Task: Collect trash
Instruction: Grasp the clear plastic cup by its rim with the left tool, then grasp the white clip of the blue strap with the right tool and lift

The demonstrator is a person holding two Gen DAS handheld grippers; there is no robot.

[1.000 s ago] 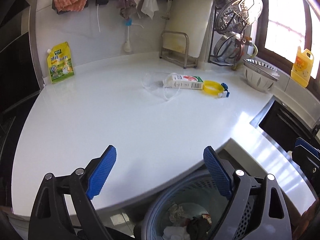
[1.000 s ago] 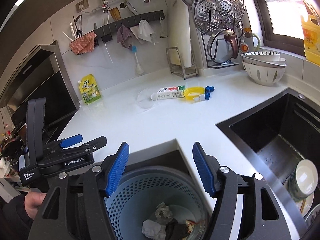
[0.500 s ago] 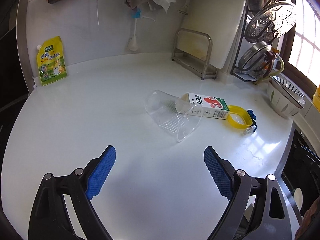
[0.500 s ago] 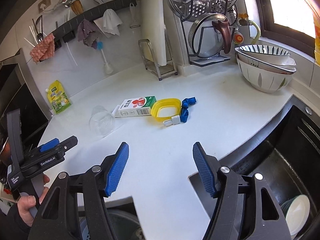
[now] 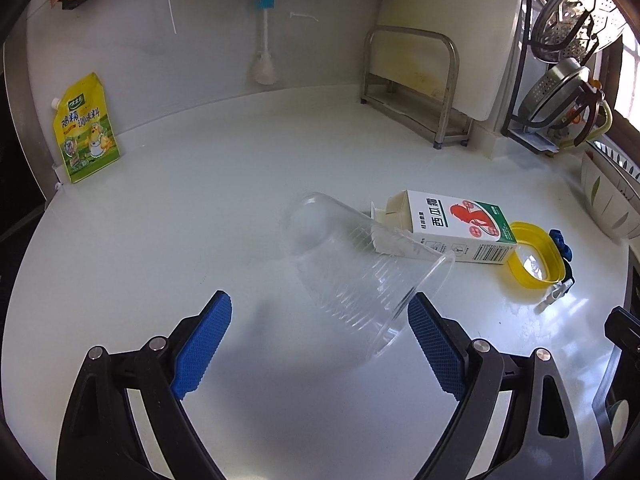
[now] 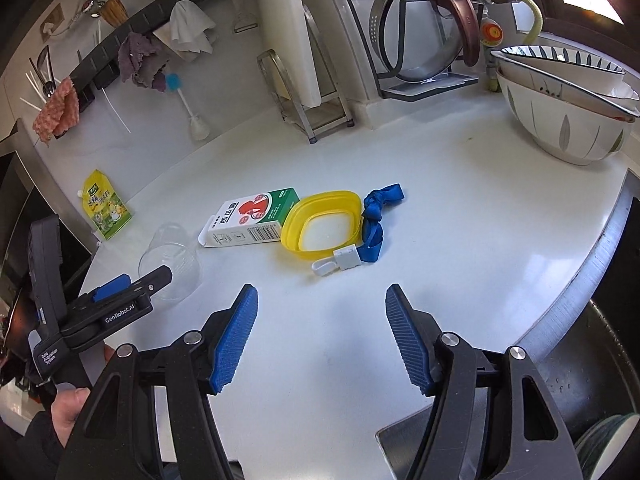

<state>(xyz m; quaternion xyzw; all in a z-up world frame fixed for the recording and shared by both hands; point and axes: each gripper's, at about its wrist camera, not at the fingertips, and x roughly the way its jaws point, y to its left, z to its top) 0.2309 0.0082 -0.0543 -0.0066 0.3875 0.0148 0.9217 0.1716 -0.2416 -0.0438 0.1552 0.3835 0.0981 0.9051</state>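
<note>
A clear plastic cup (image 5: 360,264) lies on its side on the white counter (image 5: 200,208), its rim just ahead of my open left gripper (image 5: 320,312). Behind the cup lies a small white and green carton (image 5: 452,228), and beside that a yellow ring lid (image 5: 532,256) with a blue strap (image 5: 560,240). In the right wrist view my open right gripper (image 6: 320,300) hovers a little short of the yellow lid (image 6: 324,220), the strap (image 6: 376,212) and its white clip (image 6: 340,262). The carton (image 6: 252,220) and cup (image 6: 168,260) lie to the left, the left gripper (image 6: 124,288) reaching the cup.
A yellow seasoning pouch (image 5: 86,128) leans on the back wall. A metal rack (image 5: 416,88) holds a cutting board. Stacked bowls (image 6: 568,108) stand at the right, with pot lids (image 6: 420,40) behind. A dark sink (image 6: 592,360) drops away at the lower right.
Both grippers have moved forward from above the blue waste basket out over the counter, closing in on the cup and the yellow lid. The basket has dropped out of view.
</note>
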